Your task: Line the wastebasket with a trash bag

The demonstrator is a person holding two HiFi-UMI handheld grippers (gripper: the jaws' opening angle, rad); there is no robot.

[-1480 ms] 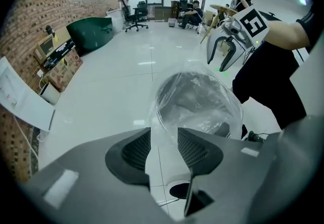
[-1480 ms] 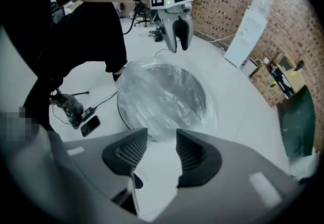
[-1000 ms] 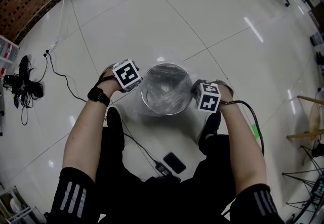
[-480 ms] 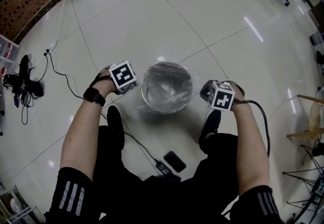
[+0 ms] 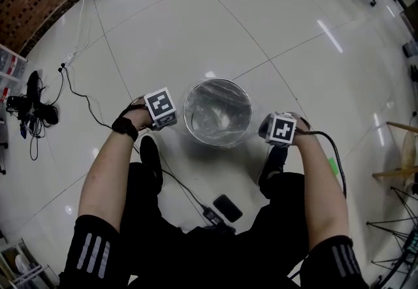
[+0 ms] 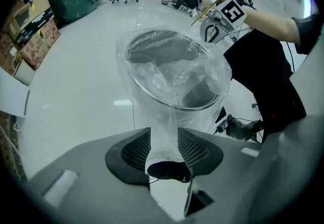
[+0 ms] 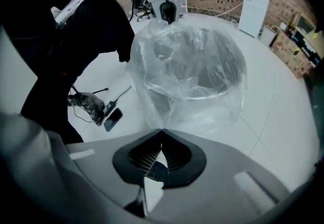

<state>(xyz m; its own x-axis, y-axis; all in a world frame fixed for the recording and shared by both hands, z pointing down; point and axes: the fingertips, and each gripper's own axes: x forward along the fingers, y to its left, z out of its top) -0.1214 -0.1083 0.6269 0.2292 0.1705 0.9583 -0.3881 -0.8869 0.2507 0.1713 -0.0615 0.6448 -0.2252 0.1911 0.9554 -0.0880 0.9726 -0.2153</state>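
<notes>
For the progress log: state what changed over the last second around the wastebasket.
Both claws, left claw and right claw, moved apart and downward, drawing the clear plastic trash bag snugger over the rim. Both keep their grip on it; the round metal wastebasket stayed put.

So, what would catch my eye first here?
A round shiny metal wastebasket stands mid-floor on white tiles, with a clear plastic trash bag draped inside and over its rim. The left gripper and right gripper flank it, each pinching the bag's edge.

Clear trash bag (image 6: pixel 172 71) (silver wastebasket (image 5: pixel 193 131))
</notes>
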